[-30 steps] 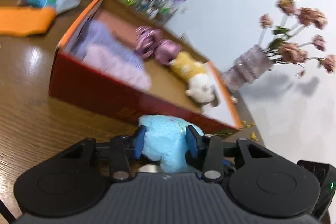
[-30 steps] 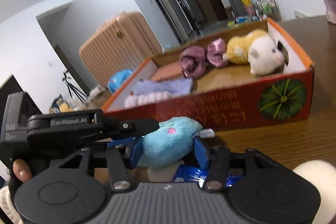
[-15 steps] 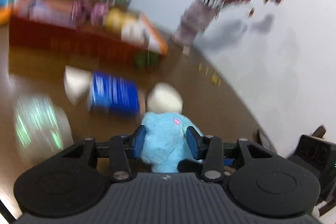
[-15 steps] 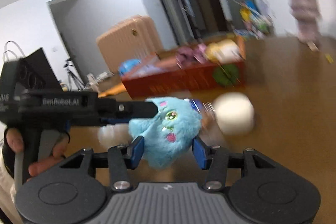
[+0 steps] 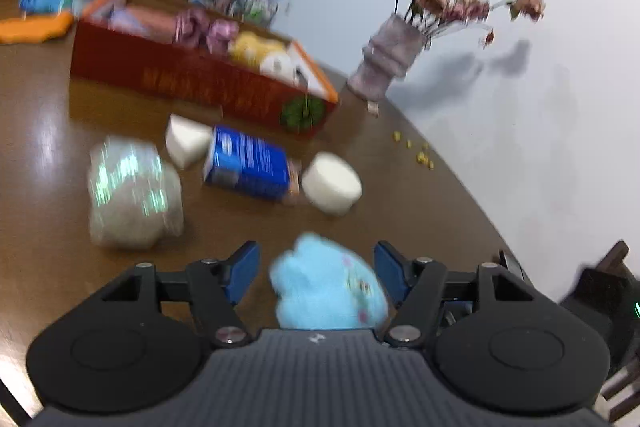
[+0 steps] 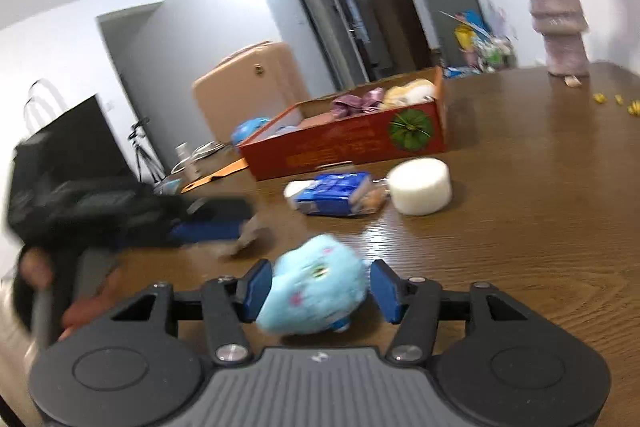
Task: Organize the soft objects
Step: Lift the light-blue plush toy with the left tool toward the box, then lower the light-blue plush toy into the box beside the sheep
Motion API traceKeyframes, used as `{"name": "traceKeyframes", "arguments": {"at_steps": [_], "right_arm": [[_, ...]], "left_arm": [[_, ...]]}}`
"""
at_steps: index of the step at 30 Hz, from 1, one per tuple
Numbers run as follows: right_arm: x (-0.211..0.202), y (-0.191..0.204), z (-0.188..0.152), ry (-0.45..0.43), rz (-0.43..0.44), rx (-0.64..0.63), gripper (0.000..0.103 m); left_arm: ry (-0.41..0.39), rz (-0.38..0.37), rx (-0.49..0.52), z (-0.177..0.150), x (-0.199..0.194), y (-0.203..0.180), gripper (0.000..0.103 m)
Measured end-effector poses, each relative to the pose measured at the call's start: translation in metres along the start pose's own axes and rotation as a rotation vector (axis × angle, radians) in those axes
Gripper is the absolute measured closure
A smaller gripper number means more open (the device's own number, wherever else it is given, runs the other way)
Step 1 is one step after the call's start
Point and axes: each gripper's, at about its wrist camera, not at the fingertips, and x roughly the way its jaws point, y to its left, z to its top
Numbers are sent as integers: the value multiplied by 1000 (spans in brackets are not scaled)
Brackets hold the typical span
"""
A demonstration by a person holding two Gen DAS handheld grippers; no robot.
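From the left wrist camera, a shiny crinkled bag [image 5: 134,193] lies on the brown counter [image 5: 400,195], then a white wedge of foam [image 5: 185,143], a blue packet [image 5: 250,163] and a round white foam block [image 5: 331,183]. Behind them stands the red box [image 5: 200,83], with pink bows [image 5: 204,29] and a yellow plush [image 5: 256,47] inside. The left tongs [image 5: 316,267] are opening; the light blue plush toy [image 5: 328,291] sits between the pads, clear of the left one, and at the right one I cannot tell.

Only the right wrist camera shows a hand [image 6: 86,303] gripping the other handle, very blurred, and a peach suitcase [image 6: 250,87]. The right tongs [image 6: 318,289] are also opening, the blue toy still between them, with small gaps at both pads. The vase [image 6: 556,23] stands far right.
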Motion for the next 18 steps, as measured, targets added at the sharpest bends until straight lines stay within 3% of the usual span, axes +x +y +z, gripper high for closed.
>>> {"name": "traceKeyframes", "arguments": {"at_steps": [4, 6, 12, 15, 18], "right_arm": [[23, -12, 2, 24, -2, 73, 49], [29, -13, -2, 40, 11, 99, 62], [36, -18, -7, 53, 35, 157, 70], [36, -14, 2, 48, 13, 129, 70], [36, -7, 32, -4, -6, 77, 70]], "left_arm": [[68, -1, -30, -15, 16, 5, 42], [89, -19, -63, -17, 23, 11, 55], [103, -35, -74, -15, 33, 14, 61], [95, -35, -71, -4, 35, 10, 63], [68, -63, -55, 26, 36, 4, 63]]}}
